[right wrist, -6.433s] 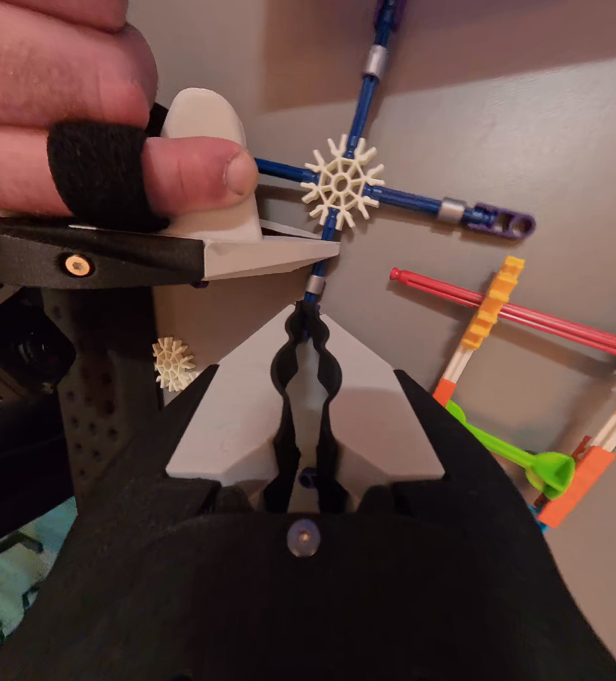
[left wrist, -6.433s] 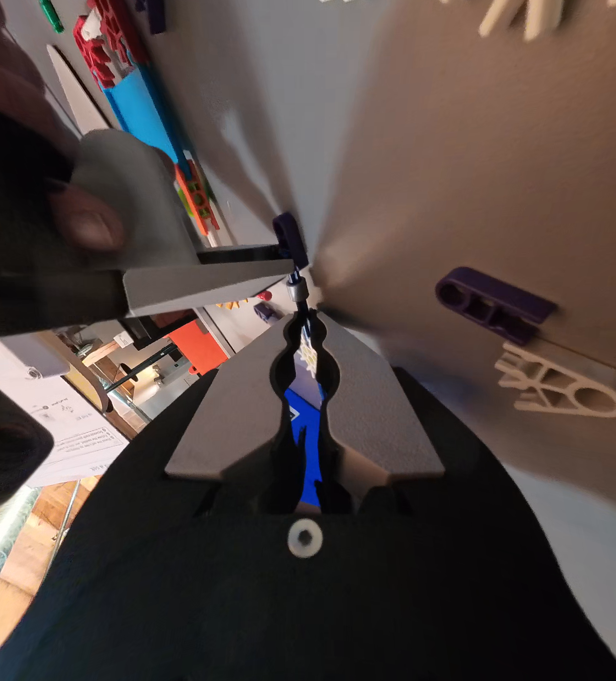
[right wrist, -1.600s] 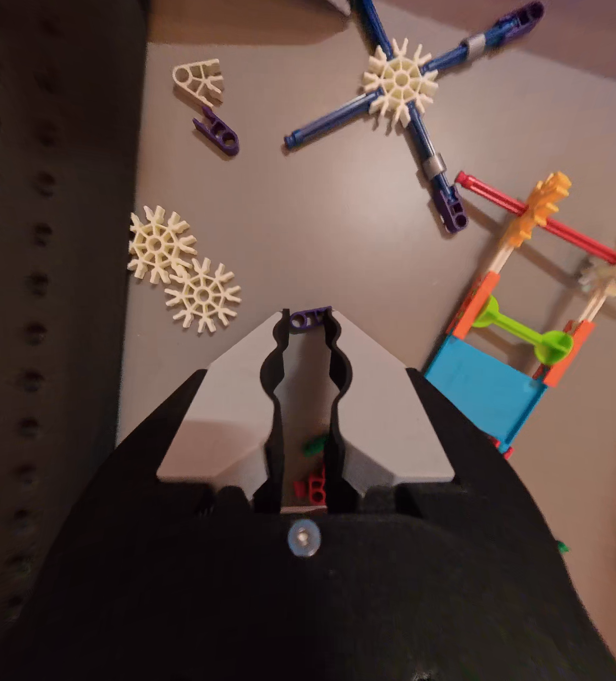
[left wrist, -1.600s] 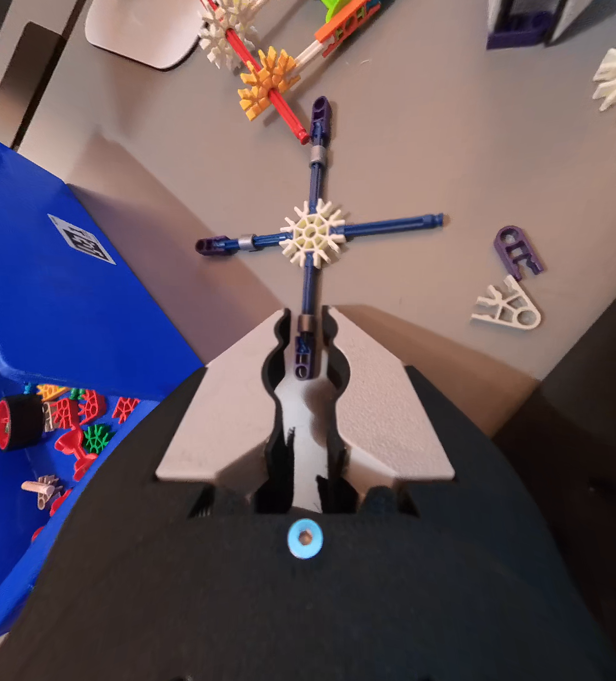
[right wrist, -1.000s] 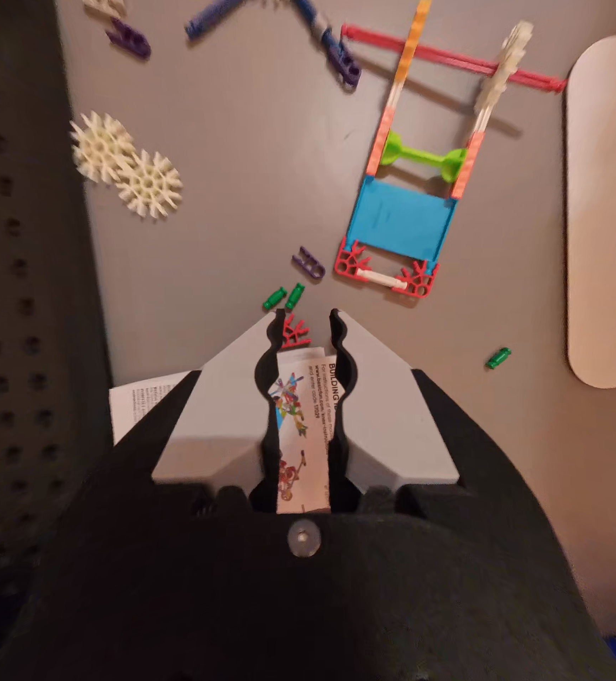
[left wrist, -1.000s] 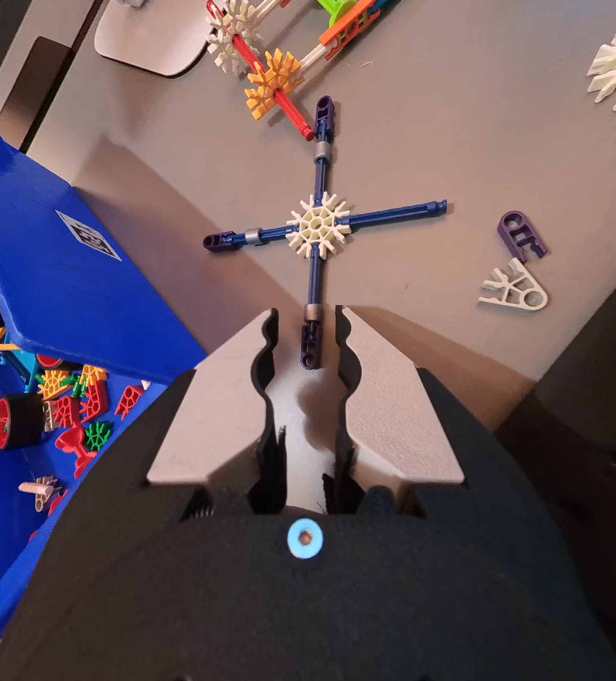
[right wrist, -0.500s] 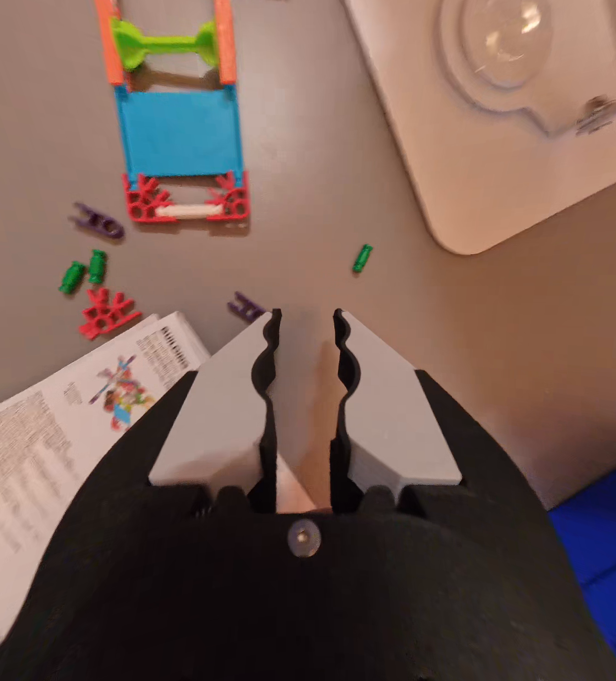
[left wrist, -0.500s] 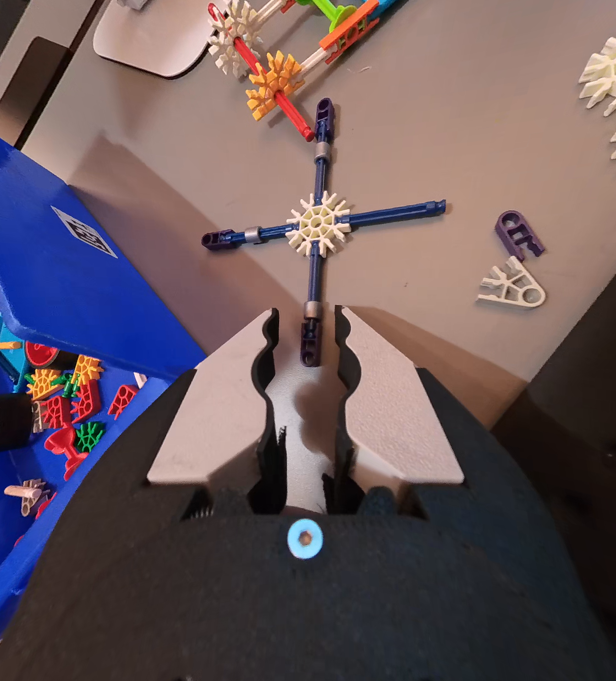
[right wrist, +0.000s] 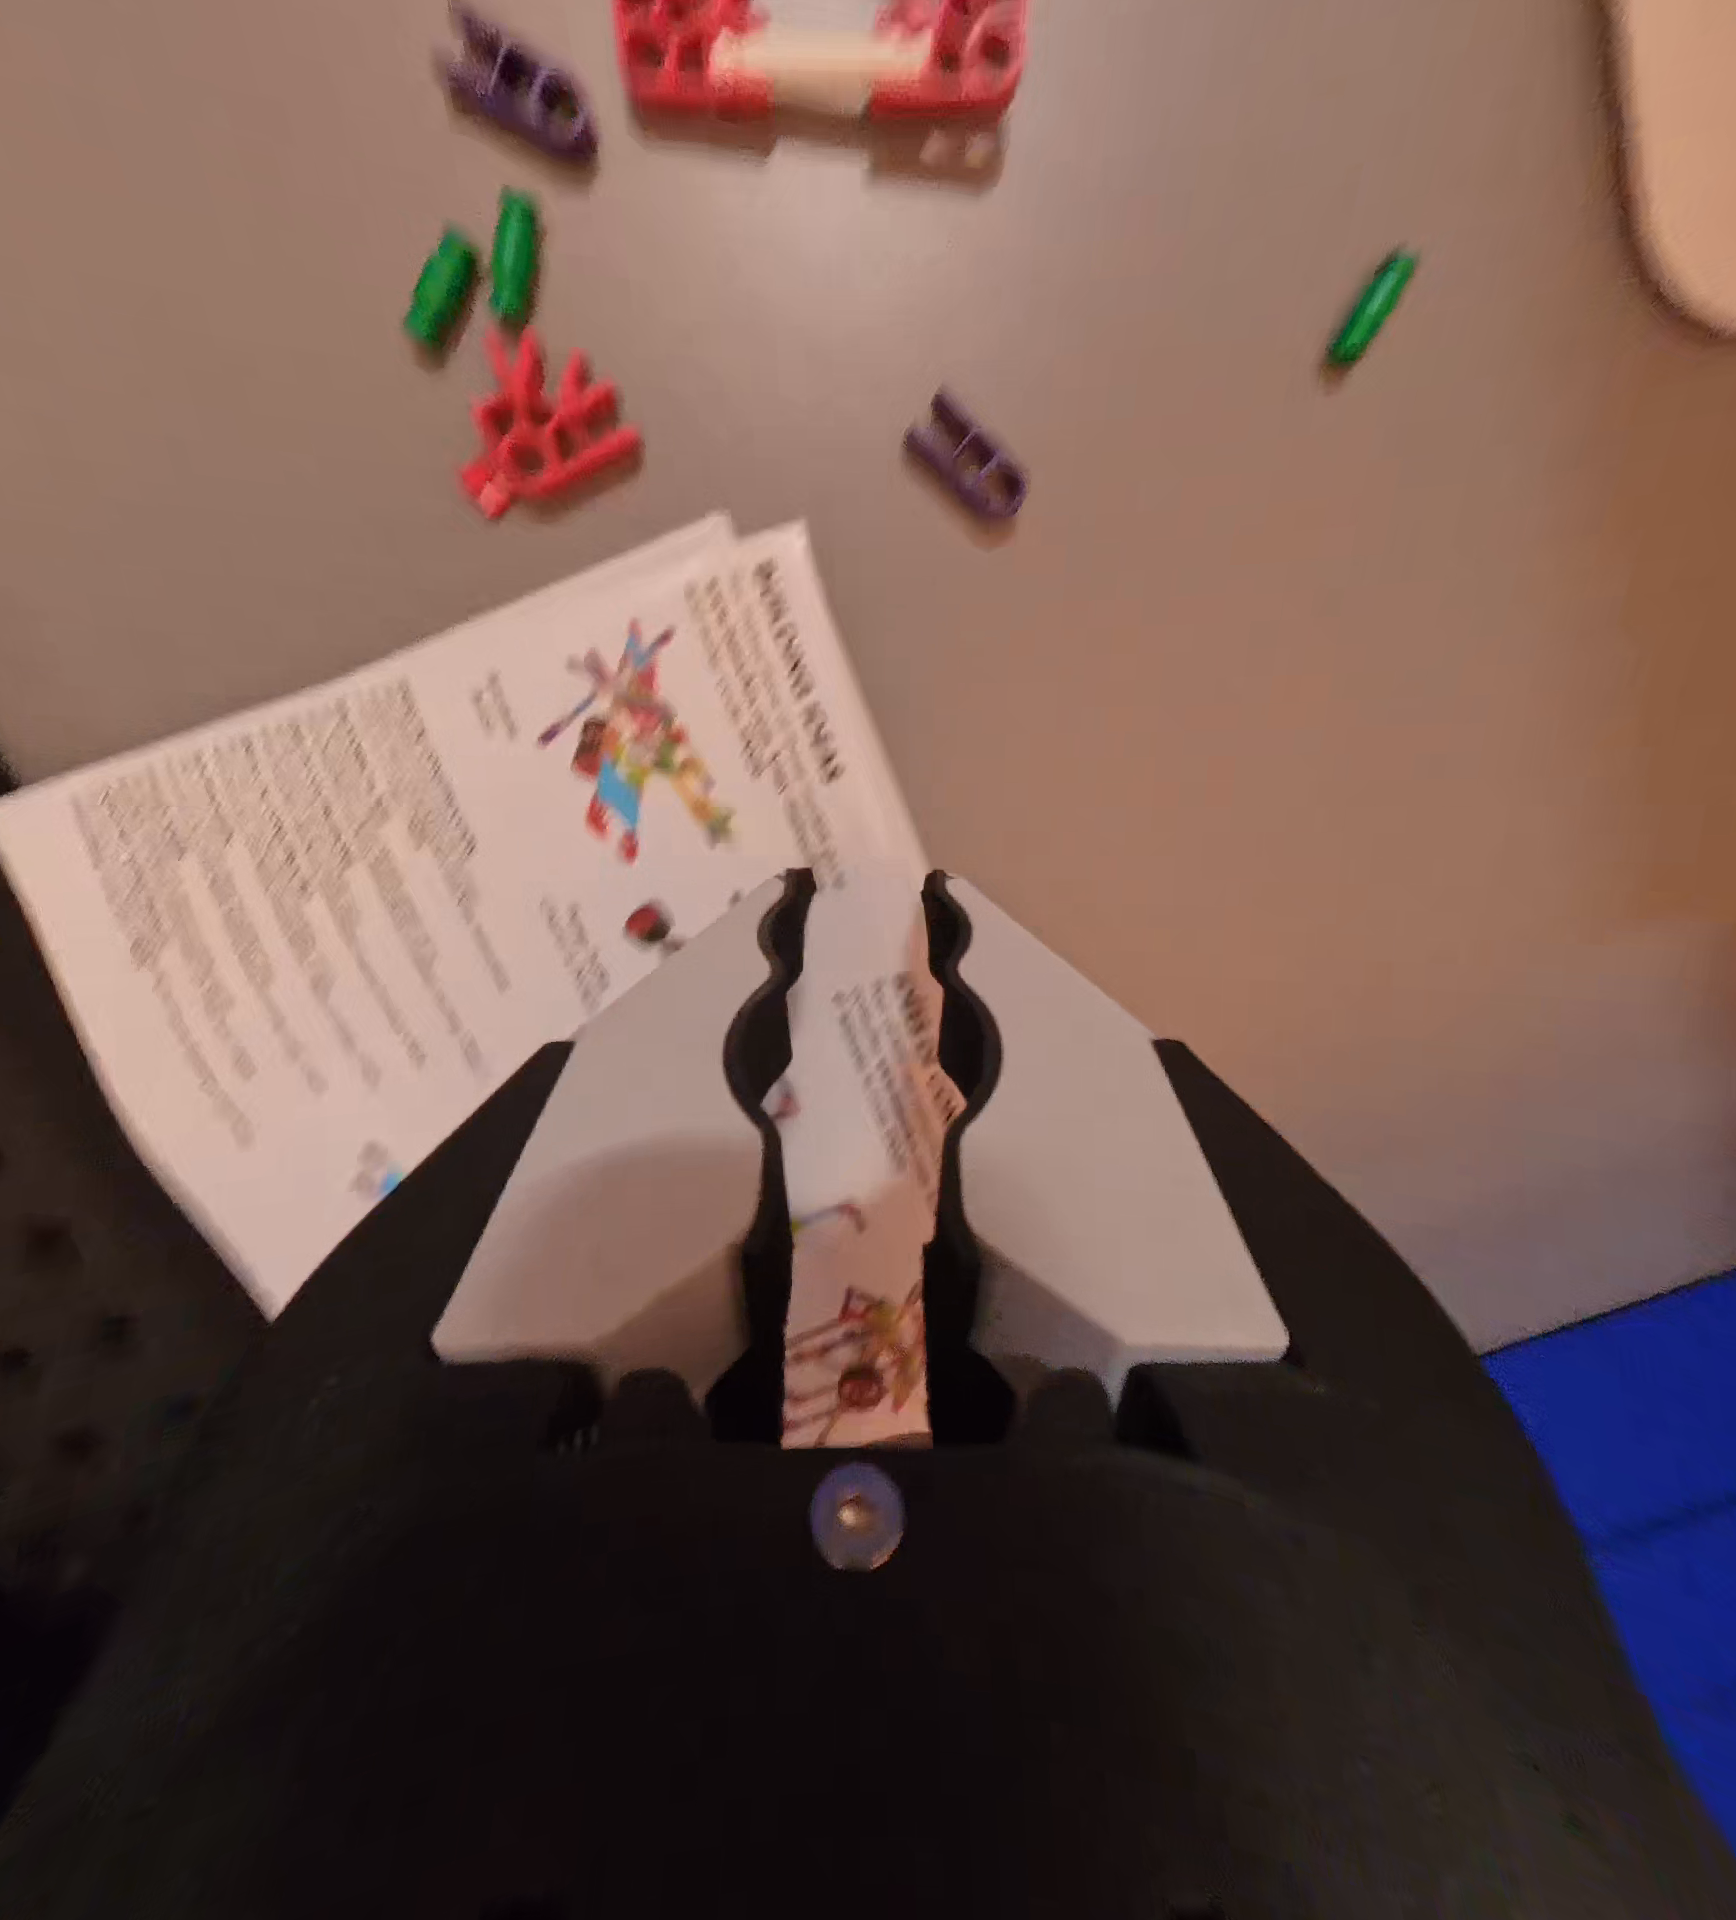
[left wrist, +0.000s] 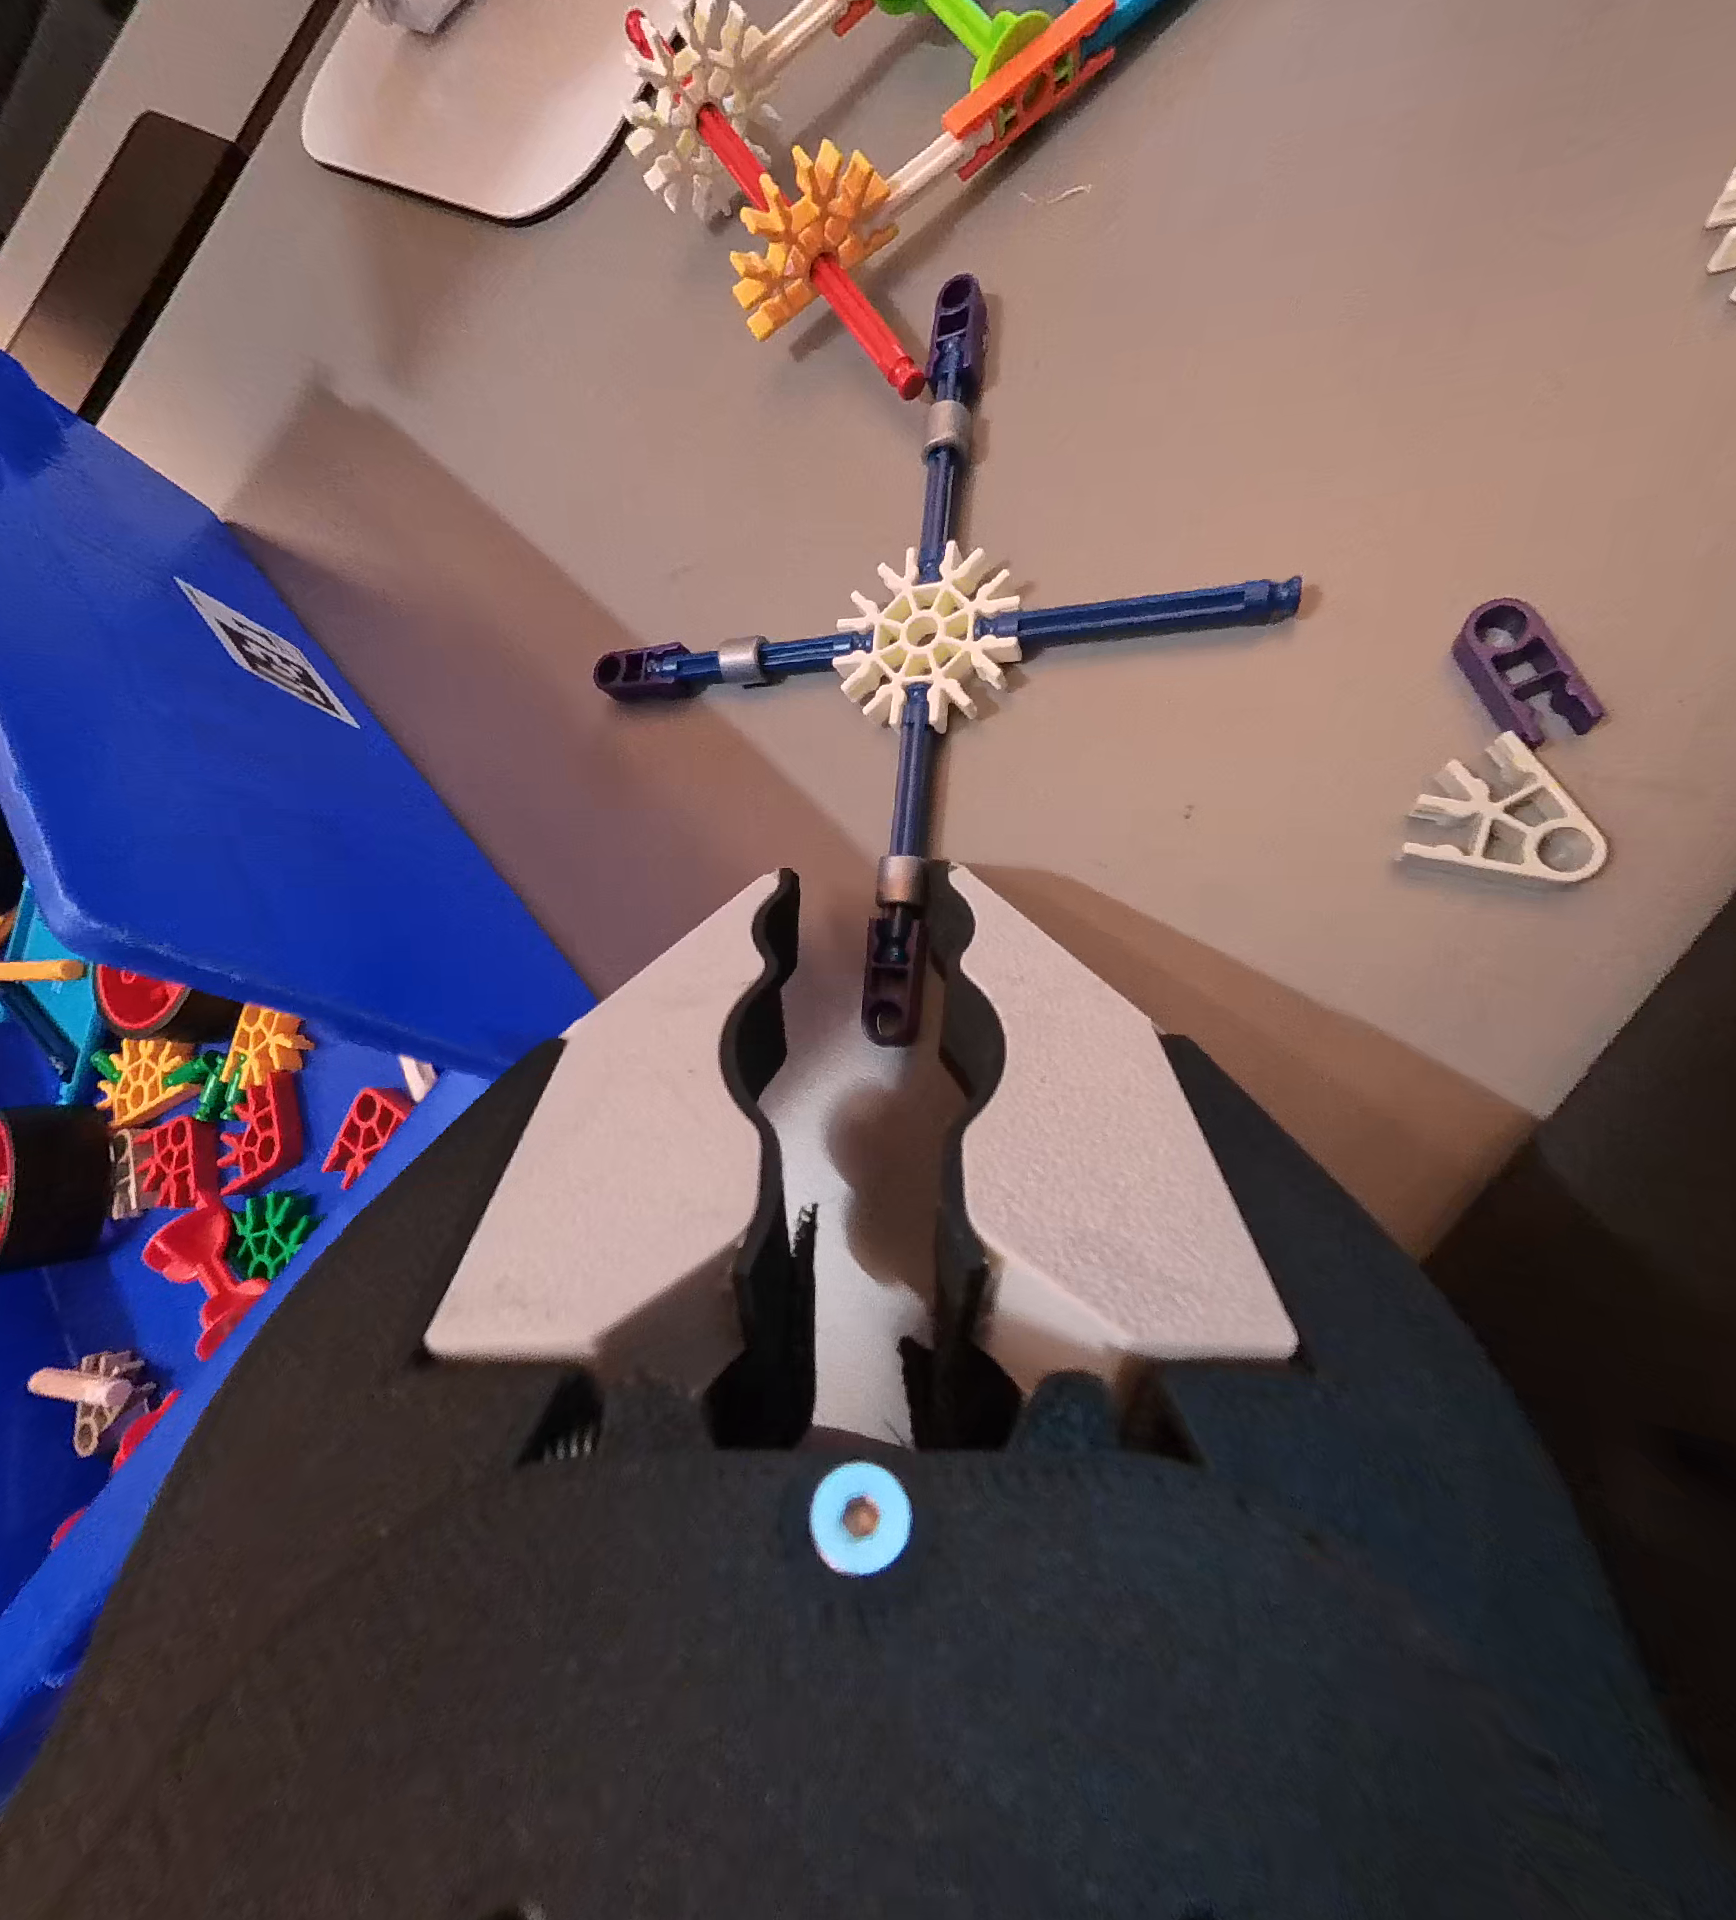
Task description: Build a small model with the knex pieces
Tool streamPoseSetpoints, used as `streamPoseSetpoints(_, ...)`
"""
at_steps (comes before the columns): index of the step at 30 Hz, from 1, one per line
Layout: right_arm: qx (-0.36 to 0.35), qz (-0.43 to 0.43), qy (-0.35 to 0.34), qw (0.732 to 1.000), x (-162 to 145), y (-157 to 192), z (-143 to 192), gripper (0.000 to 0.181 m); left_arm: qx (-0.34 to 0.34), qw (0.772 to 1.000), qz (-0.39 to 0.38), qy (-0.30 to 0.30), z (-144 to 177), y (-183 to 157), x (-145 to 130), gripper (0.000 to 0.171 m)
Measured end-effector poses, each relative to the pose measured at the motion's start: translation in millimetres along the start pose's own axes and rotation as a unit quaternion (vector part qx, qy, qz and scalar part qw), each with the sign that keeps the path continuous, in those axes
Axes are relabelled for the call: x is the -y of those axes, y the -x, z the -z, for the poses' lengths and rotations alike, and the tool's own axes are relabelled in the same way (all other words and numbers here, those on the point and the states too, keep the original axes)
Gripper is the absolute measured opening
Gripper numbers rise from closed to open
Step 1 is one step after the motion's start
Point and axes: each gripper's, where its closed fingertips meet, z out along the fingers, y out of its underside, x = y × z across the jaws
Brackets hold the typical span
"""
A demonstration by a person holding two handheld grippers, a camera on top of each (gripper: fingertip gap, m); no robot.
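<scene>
In the left wrist view a cross of dark blue rods around a cream snowflake connector [left wrist: 926, 649] lies flat on the grey table [left wrist: 1259, 343]. Three of its rods end in a grey sleeve and a purple clip; the right rod end is bare. My left gripper [left wrist: 869, 883] is open, and the nearest purple clip [left wrist: 890, 982] lies between its fingers, untouched. In the right wrist view my right gripper [right wrist: 869, 883] is open and empty over a printed instruction sheet [right wrist: 407, 862]. A loose purple clip [right wrist: 968, 468] lies just beyond it.
A blue bin [left wrist: 147, 790] of loose parts stands at the left. A purple clip [left wrist: 1524, 670] and a white connector [left wrist: 1508, 831] lie right of the cross; a multicoloured rod assembly [left wrist: 843, 177] lies beyond. Near the sheet are a red connector [right wrist: 542, 436] and green pegs [right wrist: 479, 265]. The cream snowflake connector [left wrist: 926, 649] is about 4 cm from my left fingertips and 30 cm from my right.
My left gripper opened and let go of the cross's near clip, then stayed put. My right gripper dropped its purple clip, opened and swung away over the table to the instruction sheet.
</scene>
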Motion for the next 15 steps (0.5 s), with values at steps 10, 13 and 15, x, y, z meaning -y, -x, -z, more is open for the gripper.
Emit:
streamPoseSetpoints(10, 0.04, -0.009, -0.052, 0.998, -1, 27, -11, 0.087, 0.001, 1.0, -0.006, 0.005, 0, 1, 1, 0.027)
streamPoseSetpoints(13, 0.04, -0.013, -0.056, 0.998, -5, 21, -10, 0.081, 0.001, 1.0, -0.007, 0.007, 2, 0, 1, 0.031)
streamPoseSetpoints(15, 0.035, -0.025, -0.055, 0.998, -9, 12, -9, 0.076, 0.002, 1.0, -0.008, 0.0, 4, 1, 2, 0.032)
